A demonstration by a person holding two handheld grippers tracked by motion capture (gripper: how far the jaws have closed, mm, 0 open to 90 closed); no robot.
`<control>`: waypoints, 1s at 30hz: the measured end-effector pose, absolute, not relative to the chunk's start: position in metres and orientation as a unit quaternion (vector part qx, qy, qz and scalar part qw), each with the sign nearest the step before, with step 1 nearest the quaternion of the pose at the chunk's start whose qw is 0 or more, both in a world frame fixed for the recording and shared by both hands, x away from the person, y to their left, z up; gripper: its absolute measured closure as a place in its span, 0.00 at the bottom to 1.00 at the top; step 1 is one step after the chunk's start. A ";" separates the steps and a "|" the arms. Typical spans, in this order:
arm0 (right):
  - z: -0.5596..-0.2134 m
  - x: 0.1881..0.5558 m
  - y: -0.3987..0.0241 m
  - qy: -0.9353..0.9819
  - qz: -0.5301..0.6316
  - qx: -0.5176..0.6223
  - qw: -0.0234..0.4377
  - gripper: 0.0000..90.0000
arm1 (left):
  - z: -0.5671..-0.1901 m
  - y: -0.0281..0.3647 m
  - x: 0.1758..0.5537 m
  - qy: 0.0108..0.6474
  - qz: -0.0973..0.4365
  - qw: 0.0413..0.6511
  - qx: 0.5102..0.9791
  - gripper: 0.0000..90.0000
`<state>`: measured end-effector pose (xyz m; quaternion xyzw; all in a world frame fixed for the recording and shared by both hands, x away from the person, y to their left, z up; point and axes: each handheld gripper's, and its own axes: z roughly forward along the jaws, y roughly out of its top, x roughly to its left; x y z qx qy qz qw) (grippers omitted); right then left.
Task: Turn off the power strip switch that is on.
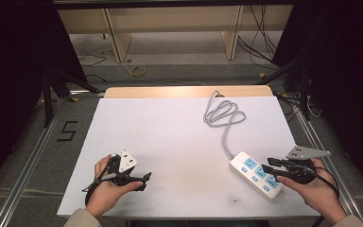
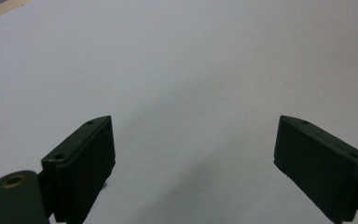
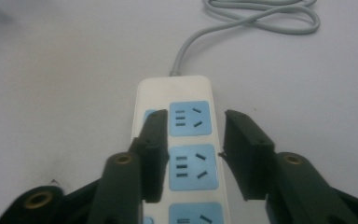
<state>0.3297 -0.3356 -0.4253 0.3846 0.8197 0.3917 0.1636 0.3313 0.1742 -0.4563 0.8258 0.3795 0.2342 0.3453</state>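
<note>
A white power strip (image 1: pixel 255 174) with blue sockets lies at the table's right front, and its grey cable (image 1: pixel 222 113) coils toward the back. My right gripper (image 1: pixel 267 165) hovers over the strip's middle. In the right gripper view the strip (image 3: pixel 189 121) runs away between the jaws. The left jaw overlaps its top face, the right jaw stands just off its right edge, and neither pad presses on it. The cable (image 3: pixel 261 14) loops at the top of that view. My left gripper (image 1: pixel 145 181) rests low at the front left, open (image 2: pixel 193 140) over bare white surface.
A white sheet (image 1: pixel 170 142) covers the table, with a wooden strip (image 1: pixel 184 91) along the far edge. Metal frame rails (image 1: pixel 26 165) run along both sides. Wooden shelving (image 1: pixel 170 28) and loose floor cables (image 1: pixel 260 38) lie beyond the table.
</note>
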 end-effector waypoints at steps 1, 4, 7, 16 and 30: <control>-0.424 0.330 -0.335 0.823 0.389 0.381 0.163 0.74 | -0.456 0.174 0.331 0.380 0.233 0.346 0.826 0.14; -0.422 0.331 -0.333 0.829 0.381 0.373 0.169 0.82 | -0.455 0.173 0.332 0.380 0.234 0.347 0.825 0.15; -0.419 0.332 -0.330 0.833 0.373 0.370 0.174 0.91 | -0.455 0.172 0.332 0.379 0.235 0.348 0.825 0.15; -0.412 0.334 -0.327 0.839 0.361 0.372 0.167 1.00 | -0.454 0.172 0.332 0.386 0.232 0.355 0.819 0.16; -0.412 0.342 -0.315 0.855 0.330 0.382 0.121 1.00 | -0.455 0.170 0.334 0.383 0.234 0.353 0.821 0.17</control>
